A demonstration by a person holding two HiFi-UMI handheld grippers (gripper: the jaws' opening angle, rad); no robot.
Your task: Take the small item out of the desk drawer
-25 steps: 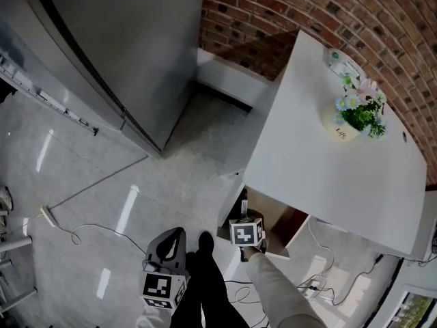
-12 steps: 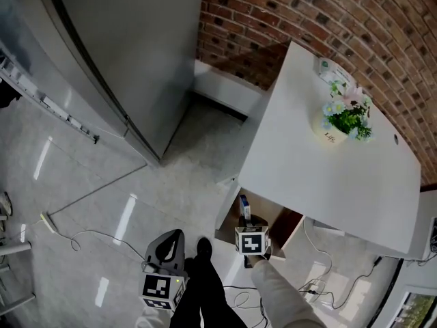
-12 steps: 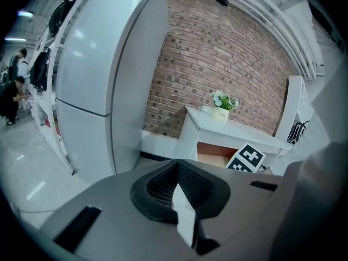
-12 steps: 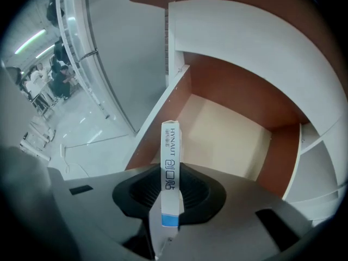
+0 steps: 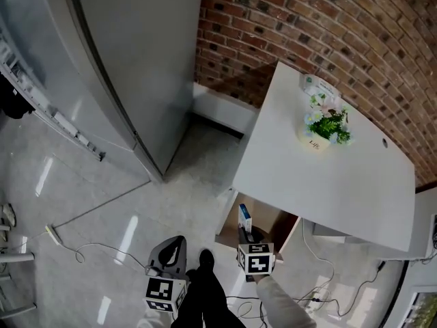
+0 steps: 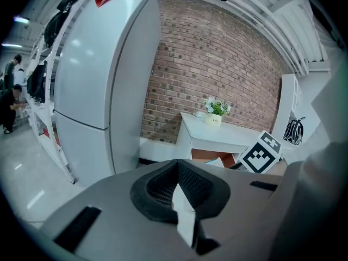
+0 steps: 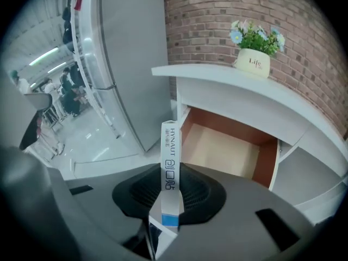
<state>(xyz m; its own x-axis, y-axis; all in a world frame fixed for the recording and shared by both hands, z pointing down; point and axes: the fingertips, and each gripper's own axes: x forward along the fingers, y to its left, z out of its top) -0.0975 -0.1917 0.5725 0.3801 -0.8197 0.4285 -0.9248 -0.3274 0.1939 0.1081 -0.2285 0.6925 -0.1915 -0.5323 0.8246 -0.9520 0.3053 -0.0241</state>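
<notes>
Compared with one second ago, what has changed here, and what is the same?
The right gripper closed on the small box and drew back from the drawer toward the person, with the box upright in it. The left gripper stays low at the side, the drawer stays open, and the flower pot stays on the desk.

Cream pot of green leaves and pale flowers (image 5: 319,130) stands on white desk top (image 5: 321,183), well beyond right claw (image 5: 246,234), ahead and to its right. White round tub (image 5: 315,84) just behind the pot, near red brick wall (image 5: 307,26). Tall grey metal cabinet (image 5: 136,53) far left of claw. Glossy grey floor (image 5: 102,190) below; thin white cable (image 5: 76,253) lies left of claw.
</notes>
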